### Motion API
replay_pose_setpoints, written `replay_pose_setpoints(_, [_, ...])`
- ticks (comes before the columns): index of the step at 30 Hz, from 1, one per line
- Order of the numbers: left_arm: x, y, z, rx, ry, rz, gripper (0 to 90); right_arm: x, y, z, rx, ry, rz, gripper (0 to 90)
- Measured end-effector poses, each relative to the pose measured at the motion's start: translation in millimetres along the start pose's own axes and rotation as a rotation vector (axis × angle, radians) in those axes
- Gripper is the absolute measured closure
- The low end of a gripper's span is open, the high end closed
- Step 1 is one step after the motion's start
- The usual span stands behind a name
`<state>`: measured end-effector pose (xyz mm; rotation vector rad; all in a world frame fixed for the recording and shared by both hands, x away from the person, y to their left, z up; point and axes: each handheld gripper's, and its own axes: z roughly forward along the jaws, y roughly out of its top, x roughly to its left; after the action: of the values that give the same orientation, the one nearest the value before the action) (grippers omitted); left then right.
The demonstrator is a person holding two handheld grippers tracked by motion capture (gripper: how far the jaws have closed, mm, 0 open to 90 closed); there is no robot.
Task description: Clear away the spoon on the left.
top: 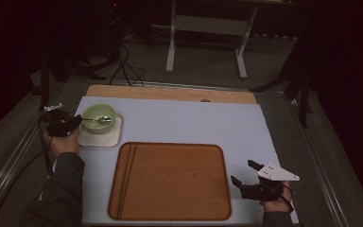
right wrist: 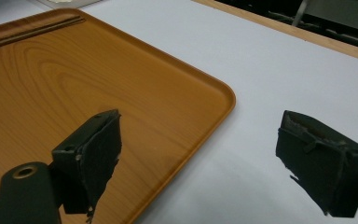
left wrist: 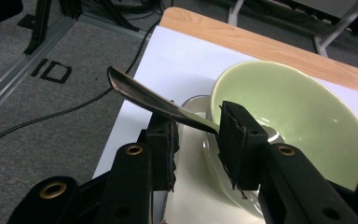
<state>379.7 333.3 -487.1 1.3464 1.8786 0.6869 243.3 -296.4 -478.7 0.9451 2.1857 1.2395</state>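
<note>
A: The white table (top: 179,120) holds a wooden tray (top: 170,182). Where's the spoon (left wrist: 140,95)?

B: Its handle lies between the left gripper (left wrist: 198,140) fingers, not yet pinched, spoon resting in the green bowl (left wrist: 303,112).

A: The right gripper (right wrist: 200,158)?

B: Wide apart, holding nothing, just beside the tray's corner.

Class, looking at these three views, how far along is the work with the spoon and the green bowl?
Done: little; the wooden tray is bare except for chopsticks. In hand: the left hand-held gripper straddles the spoon handle over the green bowl; contact is unclear. Left: lifting the spoon out. The right hand-held gripper is open beside the tray.
</note>
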Motion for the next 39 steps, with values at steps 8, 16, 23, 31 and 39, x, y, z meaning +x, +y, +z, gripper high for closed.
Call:
replay_pose_setpoints(8, [-0.8,2.3,3.8,-0.016,-0.013,-0.018,62.9,-0.2,-0.5,-0.5,0.001,-0.001,-0.001,13.7])
replay_pose_setpoints(16, [2.3,6.2,7.9,-0.013,-0.010,-0.060,66.2,-0.3,-0.8,-0.9,0.002,-0.003,0.000,13.7])
replay_pose_setpoints(23, [2.9,7.4,8.4,-0.025,-0.010,-0.072,71.1,-0.5,-1.4,-1.9,-0.002,-0.005,0.004,13.7])
replay_pose_setpoints(31, [-0.2,9.1,-0.9,-0.055,-0.039,-0.053,78.2,0.4,-1.0,-1.8,0.000,-0.005,-0.001,13.7])
replay_pose_setpoints(39, [-8.8,10.8,-15.5,-0.104,-0.125,-0.018,86.1,1.2,-0.3,-1.5,0.000,-0.004,-0.007,13.7])
